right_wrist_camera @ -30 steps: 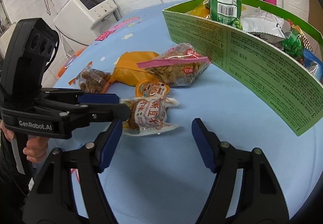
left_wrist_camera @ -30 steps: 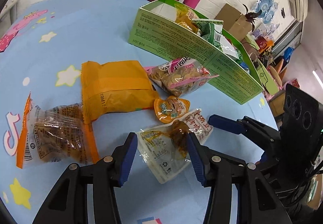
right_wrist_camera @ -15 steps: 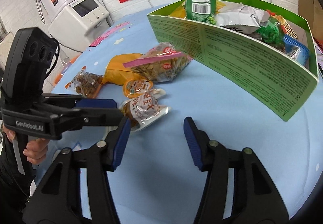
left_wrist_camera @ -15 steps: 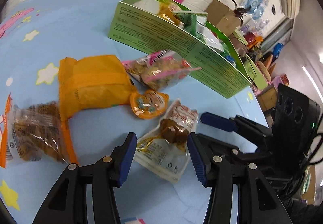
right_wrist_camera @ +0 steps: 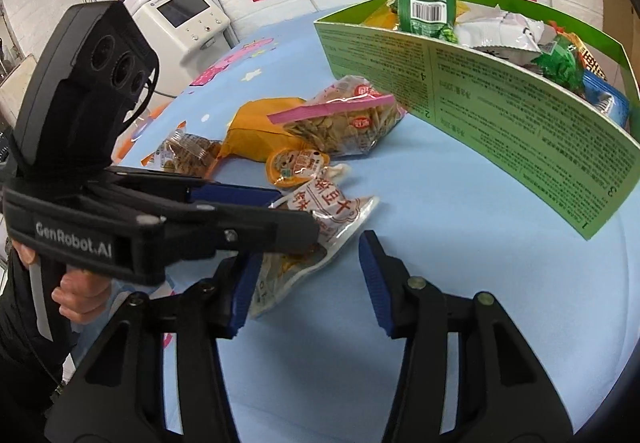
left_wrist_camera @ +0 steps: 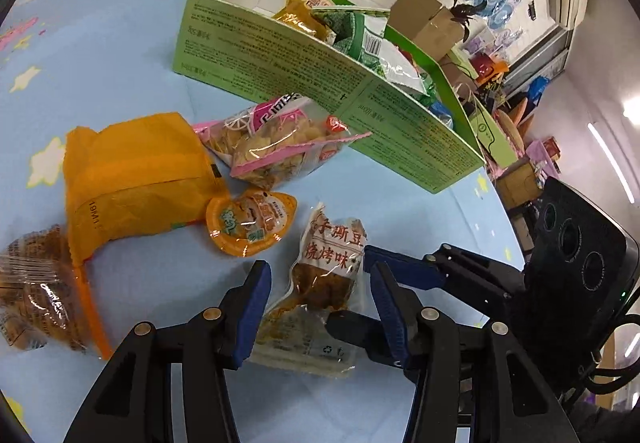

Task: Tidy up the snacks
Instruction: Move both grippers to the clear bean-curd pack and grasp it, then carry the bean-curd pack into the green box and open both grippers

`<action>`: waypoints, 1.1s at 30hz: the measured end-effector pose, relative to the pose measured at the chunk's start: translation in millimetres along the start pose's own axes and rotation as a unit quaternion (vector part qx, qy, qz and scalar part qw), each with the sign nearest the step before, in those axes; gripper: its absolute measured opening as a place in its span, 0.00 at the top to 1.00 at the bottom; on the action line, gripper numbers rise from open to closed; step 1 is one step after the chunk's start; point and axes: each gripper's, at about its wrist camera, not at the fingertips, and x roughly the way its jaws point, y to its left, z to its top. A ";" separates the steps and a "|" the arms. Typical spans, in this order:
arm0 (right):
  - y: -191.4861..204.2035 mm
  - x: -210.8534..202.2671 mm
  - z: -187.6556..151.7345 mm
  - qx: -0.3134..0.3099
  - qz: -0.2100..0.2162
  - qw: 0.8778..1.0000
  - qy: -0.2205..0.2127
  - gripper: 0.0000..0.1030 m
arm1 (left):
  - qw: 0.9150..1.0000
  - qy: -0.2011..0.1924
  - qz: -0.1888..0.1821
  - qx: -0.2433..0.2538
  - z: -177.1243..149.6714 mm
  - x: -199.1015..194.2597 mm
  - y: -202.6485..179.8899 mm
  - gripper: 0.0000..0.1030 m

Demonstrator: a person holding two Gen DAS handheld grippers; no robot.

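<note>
While both spread grippers, left gripper (left_wrist_camera: 318,305) and right gripper (right_wrist_camera: 308,283), flank a tofu pouch (left_wrist_camera: 320,283), the green box (left_wrist_camera: 400,115) holds snack packets (left_wrist_camera: 360,39).

A green cardboard box (left_wrist_camera: 400,115) stands open on the blue desk, crowded with upright snack packets, a green-and-white one (right_wrist_camera: 430,9) tallest. Just in front of its long printed wall lies a clear pink-banded bag of pale chips (left_wrist_camera: 276,141). Beside that, away from the box, lies a crumpled orange bag (left_wrist_camera: 136,175), with a clear orange-edged packet of brown pieces (left_wrist_camera: 36,291) beyond. Nearer, a small orange pouch (left_wrist_camera: 250,221) and a clear pouch with red characters (left_wrist_camera: 324,275) lie flat.
</note>
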 end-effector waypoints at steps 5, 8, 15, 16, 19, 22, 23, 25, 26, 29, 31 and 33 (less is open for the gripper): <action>6.4 2.4 -0.3 -0.014 -0.003 1.000 0.005 0.64 | 1.000 -0.007 0.001 -0.014 -6.1 0.1 -4.9 0.63; 5.5 -3.3 -4.4 -0.006 0.011 1.000 -0.002 0.67 | 1.000 -0.018 0.014 -0.004 -10.4 -5.5 -13.9 0.66; 11.3 -40.4 3.6 -0.014 0.011 0.998 -0.056 0.67 | 0.998 -0.058 0.007 0.019 0.5 -33.4 -41.9 0.67; 9.9 -46.9 6.3 -0.014 0.010 0.998 -0.065 0.67 | 0.997 -0.065 0.007 0.027 4.5 -37.3 -48.5 0.67; 3.3 -65.2 16.8 -0.014 0.006 0.996 -0.093 0.68 | 0.996 -0.081 0.002 0.042 20.5 -43.8 -65.2 0.67; -6.8 -80.9 30.1 -0.012 -0.003 0.993 -0.114 0.68 | 0.994 -0.094 -0.002 0.060 41.2 -45.5 -81.7 0.67; -10.4 -85.7 34.8 -0.012 -0.007 0.992 -0.122 0.68 | 0.993 -0.098 -0.003 0.065 48.4 -45.2 -86.8 0.67; -17.8 -93.4 43.7 -0.011 -0.015 0.990 -0.137 0.68 | 0.991 -0.106 -0.007 0.077 63.6 -43.3 -98.6 0.67; -21.9 -95.1 48.3 -0.009 -0.018 0.989 -0.143 0.68 | 0.991 -0.109 -0.009 0.083 72.0 -41.5 -103.2 0.67; -37.6 -100.2 61.9 -0.003 -0.025 0.987 -0.158 0.68 | 0.989 -0.114 -0.013 0.093 93.3 -33.6 -112.8 0.67; -48.3 -99.0 72.0 0.001 -0.028 0.986 -0.163 0.68 | 0.989 -0.115 -0.012 0.094 104.5 -28.1 -116.8 0.67; -60.6 -95.9 81.7 0.009 -0.026 0.985 -0.169 0.68 | 0.988 -0.116 -0.007 0.097 117.6 -21.2 -118.4 0.67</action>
